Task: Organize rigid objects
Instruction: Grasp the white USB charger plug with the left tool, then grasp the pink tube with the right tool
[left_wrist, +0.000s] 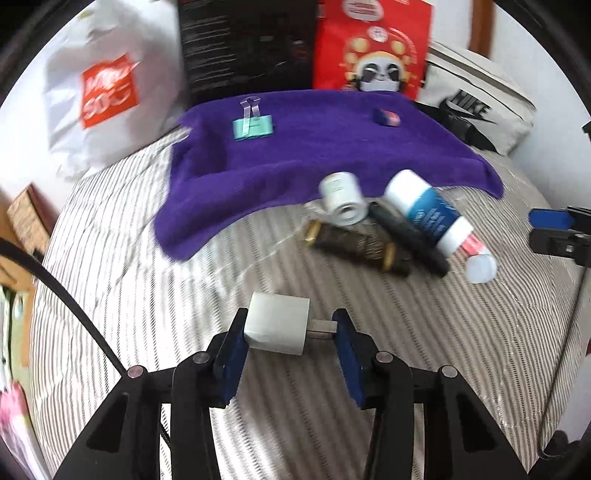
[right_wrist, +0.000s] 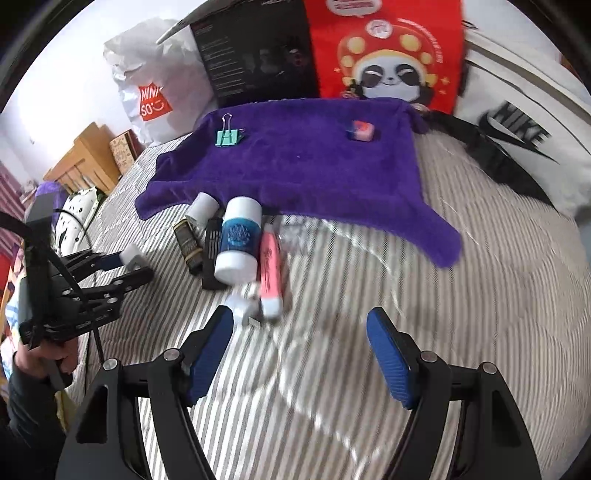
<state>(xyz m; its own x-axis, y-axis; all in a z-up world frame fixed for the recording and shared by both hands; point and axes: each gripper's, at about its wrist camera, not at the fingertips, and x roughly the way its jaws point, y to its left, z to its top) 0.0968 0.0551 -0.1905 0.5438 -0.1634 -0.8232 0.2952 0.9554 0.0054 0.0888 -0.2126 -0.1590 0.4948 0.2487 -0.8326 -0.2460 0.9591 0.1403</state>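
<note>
Bottles and tubes (left_wrist: 402, 225) lay piled at the purple towel's (left_wrist: 314, 155) near edge, beside the right gripper (right_wrist: 299, 354), which gaped wide and empty. The left gripper (left_wrist: 290, 328) clamped a white charger (left_wrist: 277, 323) above the striped bedcover (left_wrist: 147, 277), its prongs pointing sideways across the jaws.

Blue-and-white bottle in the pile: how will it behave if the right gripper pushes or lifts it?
The blue-and-white bottle is a cylinder lying on its side, so a sideways push would likely roll it. It leans on the black bar and pink tube, so those would probably shift too. Its smooth, rigid-looking wall may slip; the open right gripper should probably grasp across the body.
</note>
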